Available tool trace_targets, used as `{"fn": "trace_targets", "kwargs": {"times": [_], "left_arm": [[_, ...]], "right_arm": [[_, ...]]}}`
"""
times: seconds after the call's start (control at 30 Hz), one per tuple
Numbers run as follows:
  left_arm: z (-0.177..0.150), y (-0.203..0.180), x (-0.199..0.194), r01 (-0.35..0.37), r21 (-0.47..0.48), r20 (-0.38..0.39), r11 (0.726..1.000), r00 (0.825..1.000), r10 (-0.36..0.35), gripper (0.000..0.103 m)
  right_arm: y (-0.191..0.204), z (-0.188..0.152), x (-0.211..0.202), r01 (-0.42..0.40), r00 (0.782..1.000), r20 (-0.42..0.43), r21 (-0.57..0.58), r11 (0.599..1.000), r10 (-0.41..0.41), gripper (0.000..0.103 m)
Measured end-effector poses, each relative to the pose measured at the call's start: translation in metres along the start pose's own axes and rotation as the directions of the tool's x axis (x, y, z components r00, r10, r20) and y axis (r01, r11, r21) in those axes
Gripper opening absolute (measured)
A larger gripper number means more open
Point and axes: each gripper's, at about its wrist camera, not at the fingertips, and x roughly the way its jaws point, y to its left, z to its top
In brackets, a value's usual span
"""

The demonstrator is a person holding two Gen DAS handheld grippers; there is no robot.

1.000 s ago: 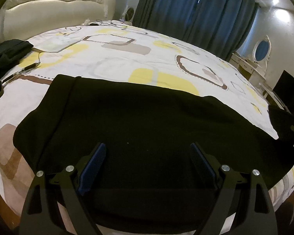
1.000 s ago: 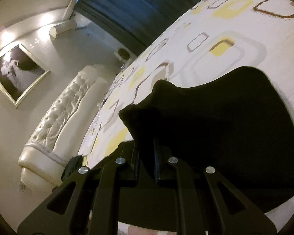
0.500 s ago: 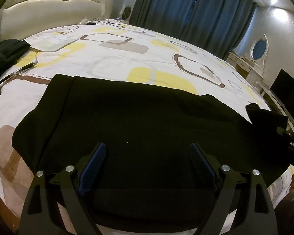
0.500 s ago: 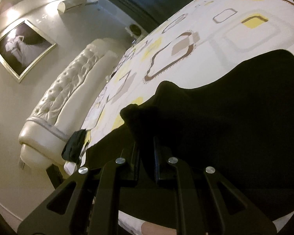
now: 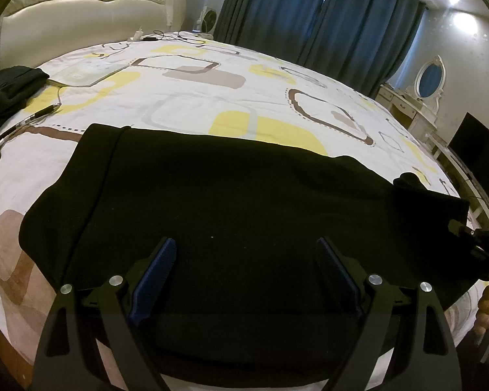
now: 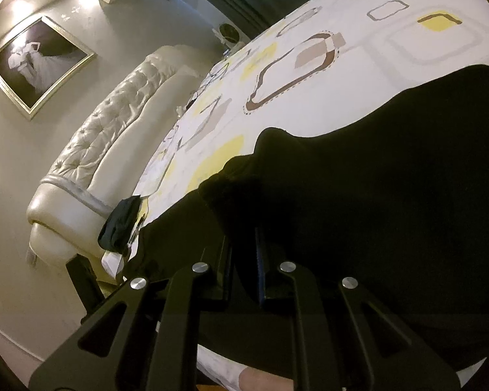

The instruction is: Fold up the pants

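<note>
Bedding comes first: a white quilted bedspread with yellow, grey and brown rounded-square prints (image 5: 192, 104) fills both views, and across its near half lies the pair of black, soft-knit pants (image 5: 231, 202), spread flat from about nine o'clock to three o'clock in the left wrist view. The cloth looks matte, thick and limp, with one seam line running down near the nine o'clock end and few wrinkles. It should handle as light and floppy, sagging wherever it is unsupported, so a pinch at an edge or corner would likely carry a fold better than a grab mid-panel. The right gripper (image 6: 244, 244) has its jaws nearly together, clamped on a bunched end of the pants, which rises into a dark hump at twelve o'clock above the fingers. The left gripper (image 5: 244, 254) hovers over the near edge with jaws spread wide, blue pads (image 5: 153, 280) bare, holding nothing. A smaller dark garment (image 5: 6, 88) lies at ten o'clock.
</note>
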Motion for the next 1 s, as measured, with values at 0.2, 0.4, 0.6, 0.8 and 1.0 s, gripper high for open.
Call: {"fn": "trace_targets", "kwargs": {"times": [0.2, 0.4, 0.6, 0.8, 1.0], "left_arm": [[0.000, -0.001, 0.000, -0.002, -0.002, 0.002, 1.000, 1.000, 0.002, 0.087], [0.000, -0.001, 0.000, -0.002, -0.002, 0.002, 1.000, 1.000, 0.002, 0.087], [0.000, -0.001, 0.000, -0.005, -0.003, 0.005, 1.000, 1.000, 0.005, 0.087], [0.000, -0.001, 0.000, -0.006, -0.003, 0.006, 1.000, 1.000, 0.006, 0.087], [-0.002, -0.002, 0.000, -0.007, 0.000, 0.004, 1.000, 1.000, 0.007, 0.087]], "right_arm": [[0.002, -0.006, 0.006, 0.021, 0.999, -0.023, -0.022, 1.000, -0.022, 0.011], [0.007, -0.014, 0.009, 0.058, 0.997, -0.037, -0.072, 0.996, -0.061, 0.011], [0.007, -0.018, 0.012, 0.076, 0.996, -0.050, -0.096, 0.992, -0.081, 0.012], [0.007, -0.024, 0.015, 0.092, 0.993, -0.059, -0.119, 0.989, -0.099, 0.014], [0.011, -0.029, 0.016, 0.107, 0.991, -0.063, -0.147, 0.983, -0.117, 0.017]]}}
